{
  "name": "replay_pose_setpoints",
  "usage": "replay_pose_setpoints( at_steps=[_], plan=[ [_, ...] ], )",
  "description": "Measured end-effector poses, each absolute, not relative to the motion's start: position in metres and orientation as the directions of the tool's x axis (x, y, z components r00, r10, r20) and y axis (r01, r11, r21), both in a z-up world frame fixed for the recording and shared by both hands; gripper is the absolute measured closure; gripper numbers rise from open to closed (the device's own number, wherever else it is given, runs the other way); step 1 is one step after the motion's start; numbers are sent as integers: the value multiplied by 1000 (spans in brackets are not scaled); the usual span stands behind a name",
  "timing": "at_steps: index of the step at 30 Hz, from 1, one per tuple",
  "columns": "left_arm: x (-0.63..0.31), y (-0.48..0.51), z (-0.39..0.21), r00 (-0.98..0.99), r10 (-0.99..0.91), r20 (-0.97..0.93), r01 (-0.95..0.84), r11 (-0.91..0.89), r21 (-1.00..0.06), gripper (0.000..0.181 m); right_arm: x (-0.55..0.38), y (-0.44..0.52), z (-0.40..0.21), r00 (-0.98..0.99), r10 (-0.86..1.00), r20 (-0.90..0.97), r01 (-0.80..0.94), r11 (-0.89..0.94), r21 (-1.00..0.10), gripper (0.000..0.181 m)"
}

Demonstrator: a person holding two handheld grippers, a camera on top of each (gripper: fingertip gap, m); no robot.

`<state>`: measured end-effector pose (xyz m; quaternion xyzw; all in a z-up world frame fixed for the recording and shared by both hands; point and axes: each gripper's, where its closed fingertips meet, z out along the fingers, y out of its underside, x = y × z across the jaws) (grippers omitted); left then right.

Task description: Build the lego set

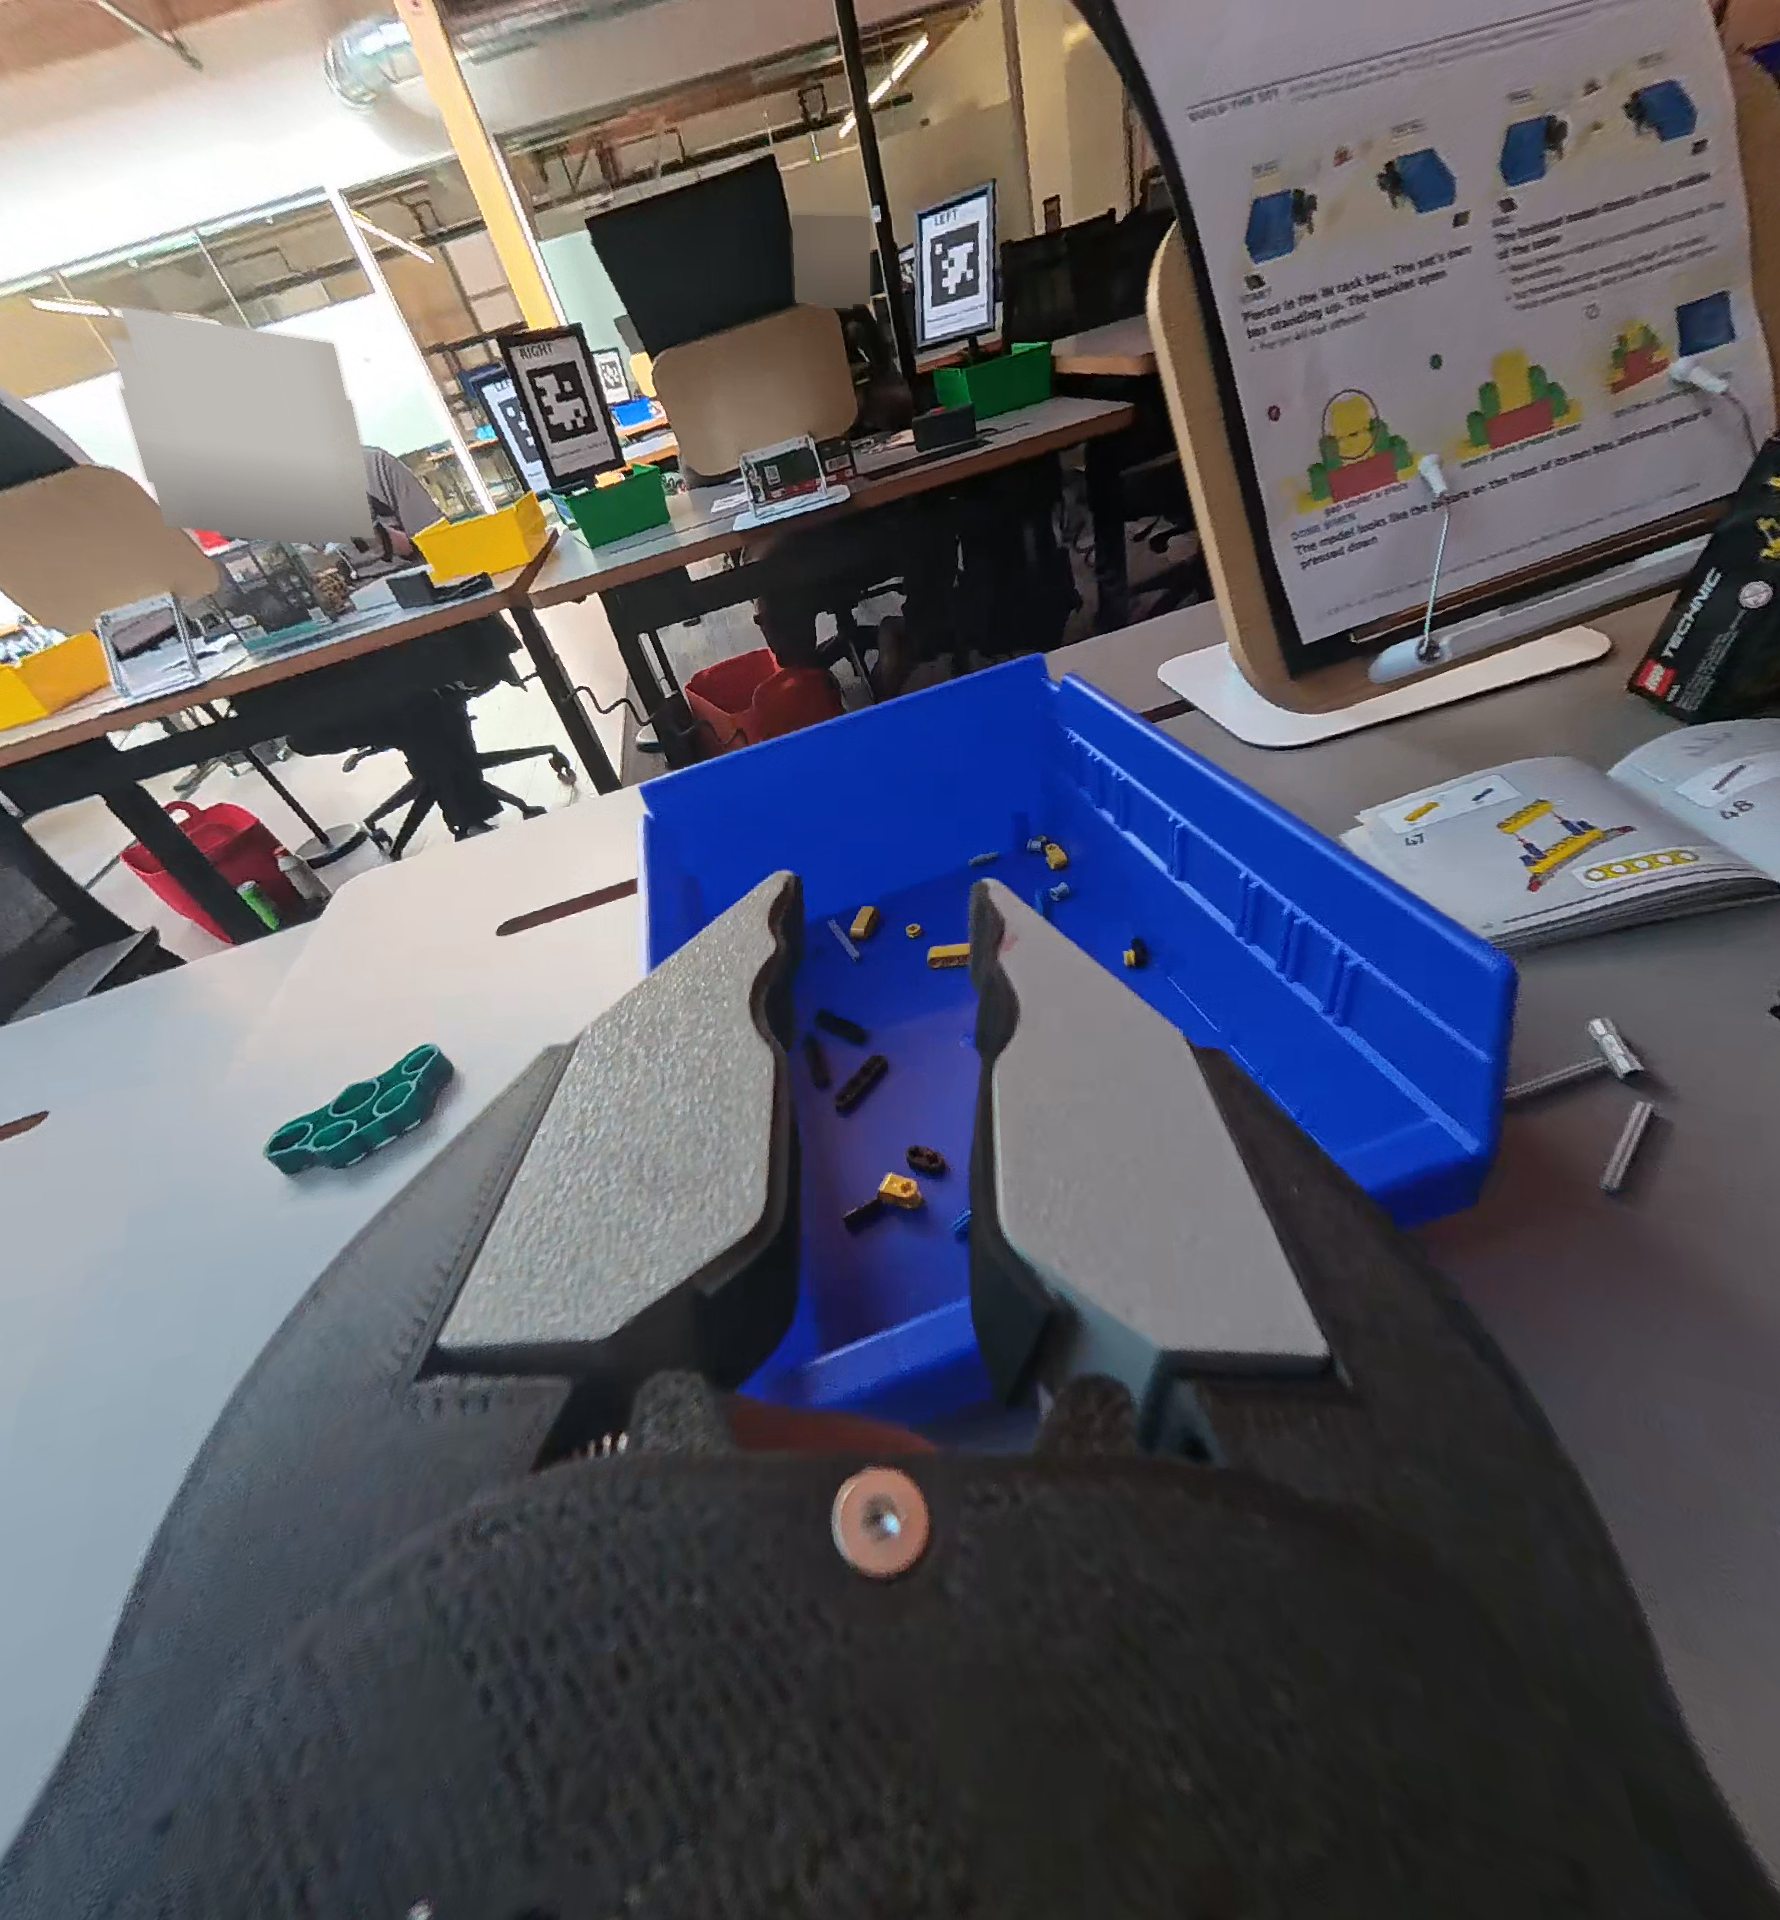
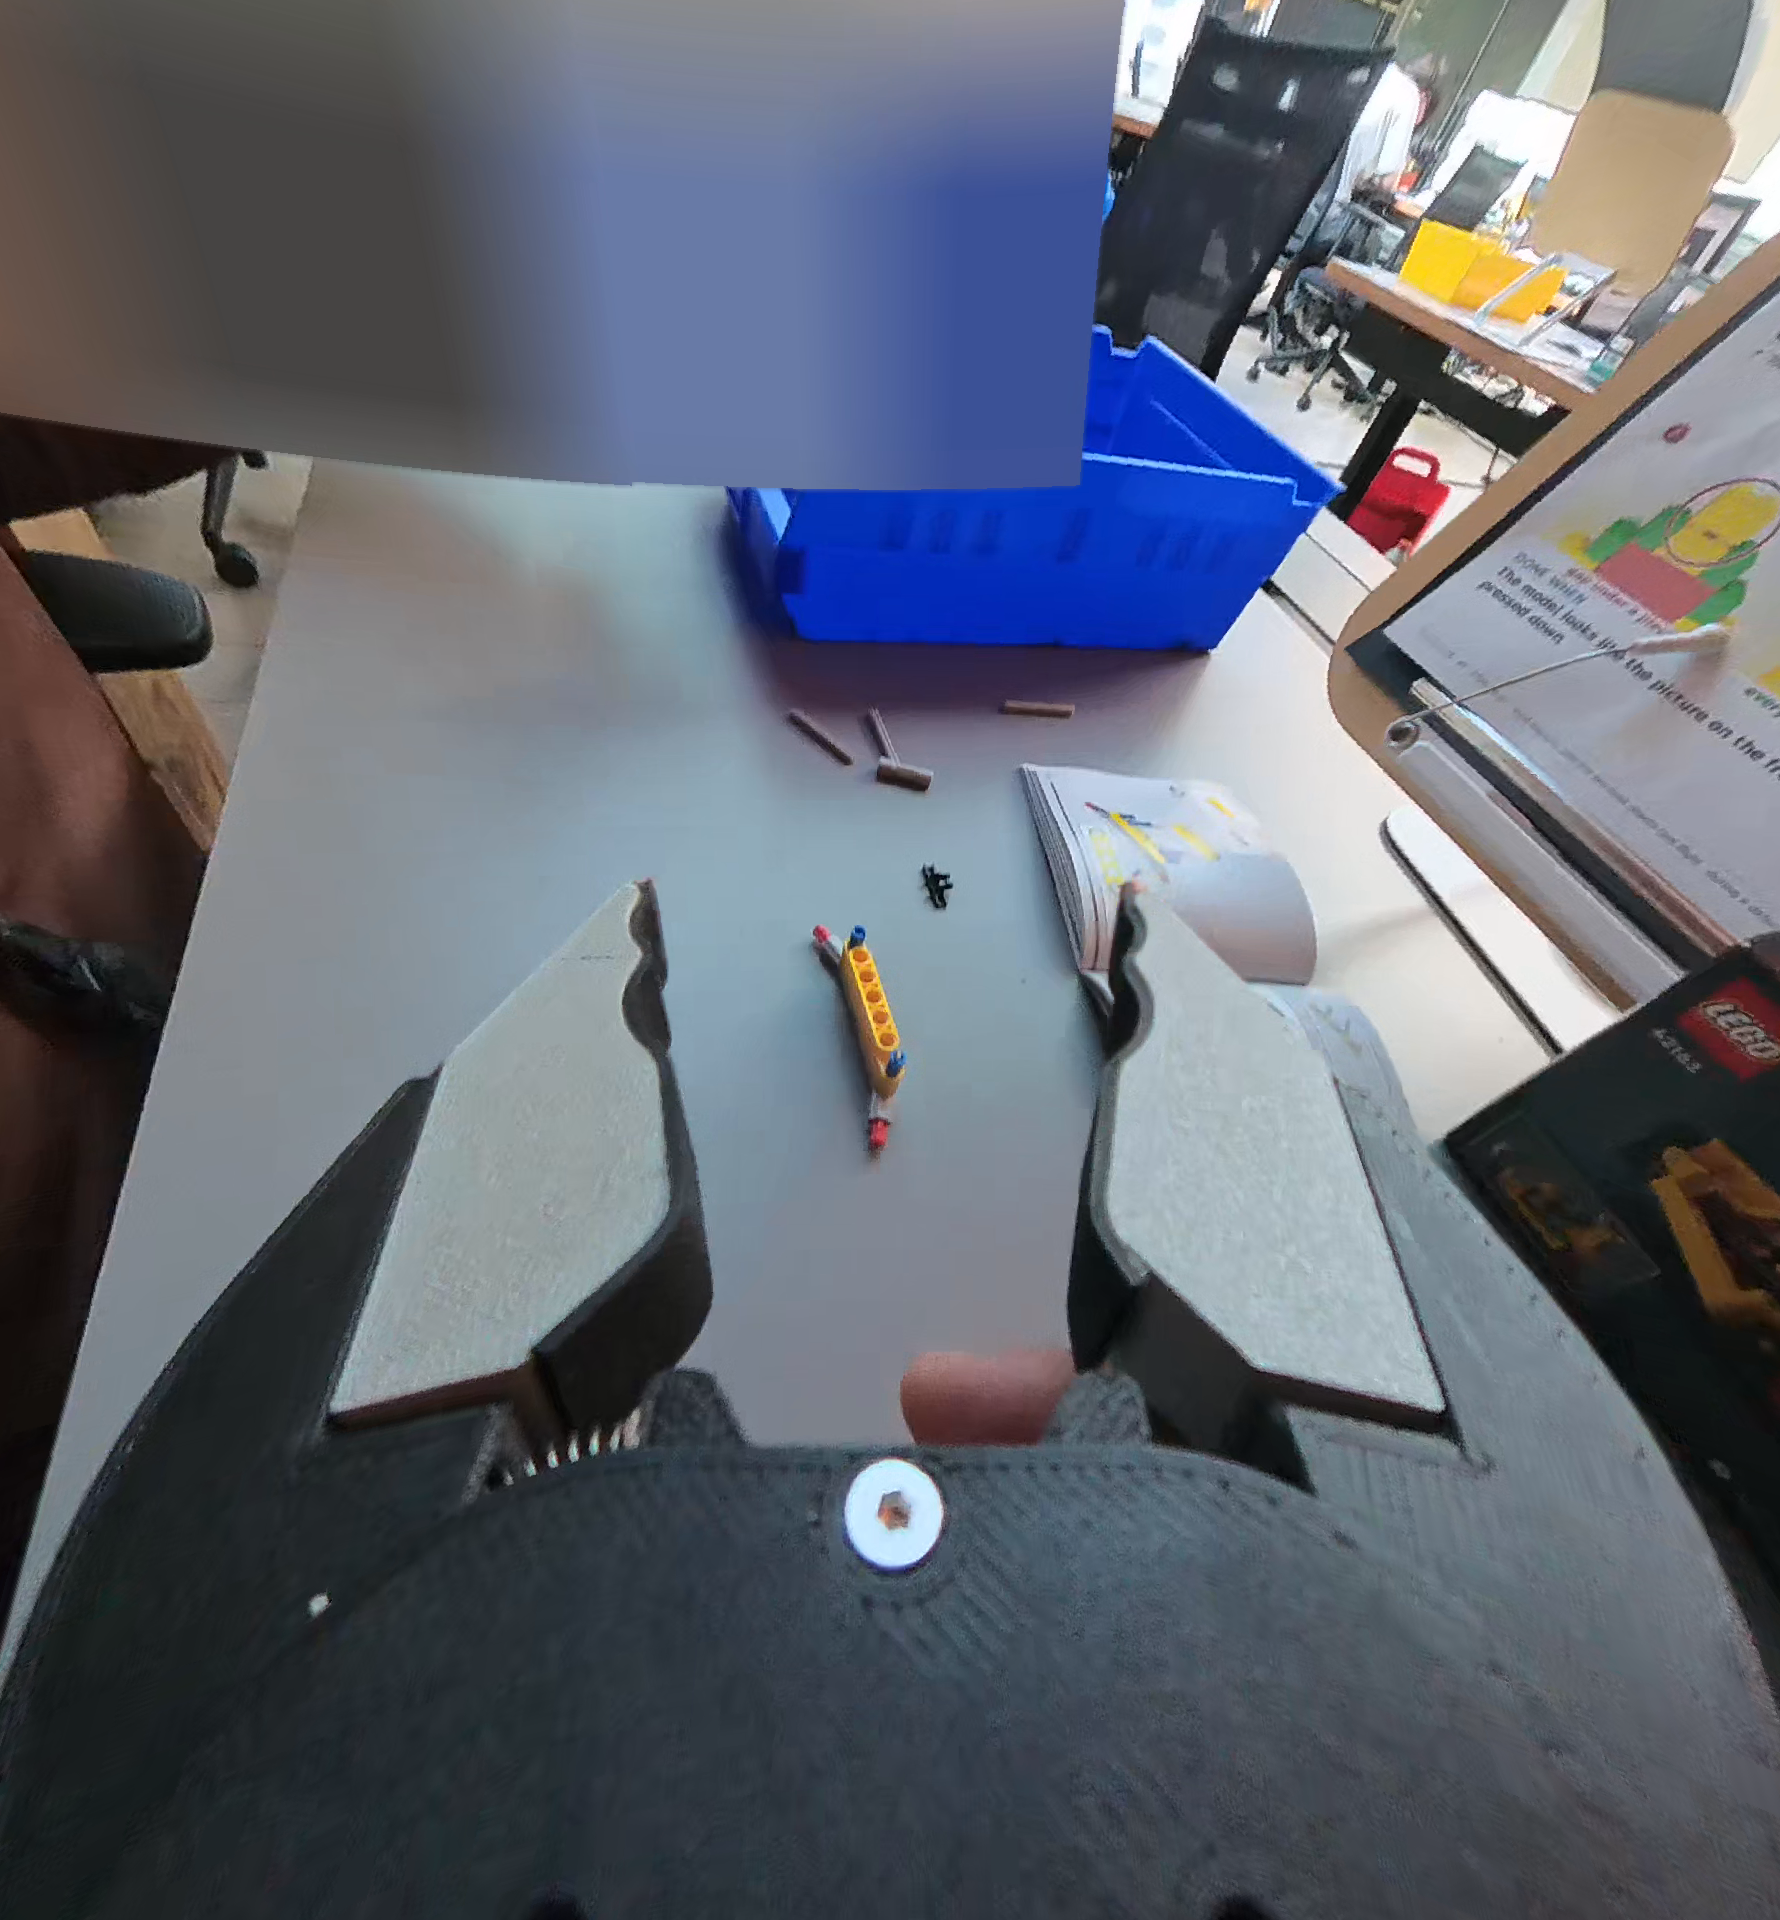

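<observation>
While the left wrist view looks down into the bin, these lines hold:
Left gripper [image 1: 886, 904]: fingers spread apart, nothing between them, poised over the near part of the blue bin.
Blue bin [image 1: 1281, 935]: sits on the grey table [image 1: 138, 1195], open at the top, its long wall running off to the right.
Loose pieces [image 1: 896, 1195]: small yellow and black lego parts scattered across the bin floor, some showing in the gap between the fingers.
Green ring piece [image 1: 361, 1110]: flat on the table, left of the bin and apart from it.
Grey axles [image 1: 1592, 1070]: on the table just right of the bin's near corner.
Instruction booklet [image 1: 1613, 831]: lies open beyond the axles, right of the bin.
Lego box [image 1: 1759, 582]: stands at the far right beside the sheet stand [image 1: 1437, 312].

Right wrist view:
Right gripper [image 2: 886, 935]: fingers released and wide apart, gripping nothing, held above the table.
Yellow beam assembly [image 2: 870, 1023]: yellow holed beam with blue pins and red-tipped ends, flat on the table between the two fingers, touching neither.
Black connector [image 2: 936, 885]: small, just beyond the beam.
Axles: three brownish-grey sticks between the connector and the bin.
Bin [image 2: 1021, 571]: at the far side of the table.
Booklet [image 2: 1166, 862]: open behind the right-hand finger.
Box [image 2: 1696, 1195]: at the right edge.
</observation>
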<state>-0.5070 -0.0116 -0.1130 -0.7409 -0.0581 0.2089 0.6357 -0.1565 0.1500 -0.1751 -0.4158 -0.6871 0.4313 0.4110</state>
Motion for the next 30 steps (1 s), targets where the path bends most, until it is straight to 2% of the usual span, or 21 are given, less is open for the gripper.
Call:
replay_pose_setpoints(
  at_steps=[4,6,10,15,18,22,28,30],
  plan=[
    [-496,7,-116,926,286,-246,-180,-238,-954,152,-142,147,-183,-305,922,239,263,323,-909,98],
    [-495,14,-121,931,256,-259,-185,-282,-941,153,-129,150,-182,-267,927,265,273,336,-901,106],
    [-499,14,-121,916,258,-308,-222,-313,-923,155,-74,184,-173,-36,955,294,310,291,-905,101],
    [-505,15,-118,930,255,-267,-190,-287,-939,157,-8,226,-155,184,969,165,241,119,-963,111],
    [-505,21,-110,941,240,-238,-184,-225,-957,177,1,243,-164,283,943,176,213,117,-970,120],
    [-505,34,-104,960,201,-193,-152,-205,-967,172,2,254,-179,331,941,69,117,32,-993,122],
    [-511,69,-105,970,30,-241,-207,-415,-886,172,5,281,-193,464,880,106,146,42,-988,114],
    [-511,88,-116,965,-76,-251,-255,-494,-831,181,0,286,-196,476,872,116,163,42,-986,115]
  ],
)
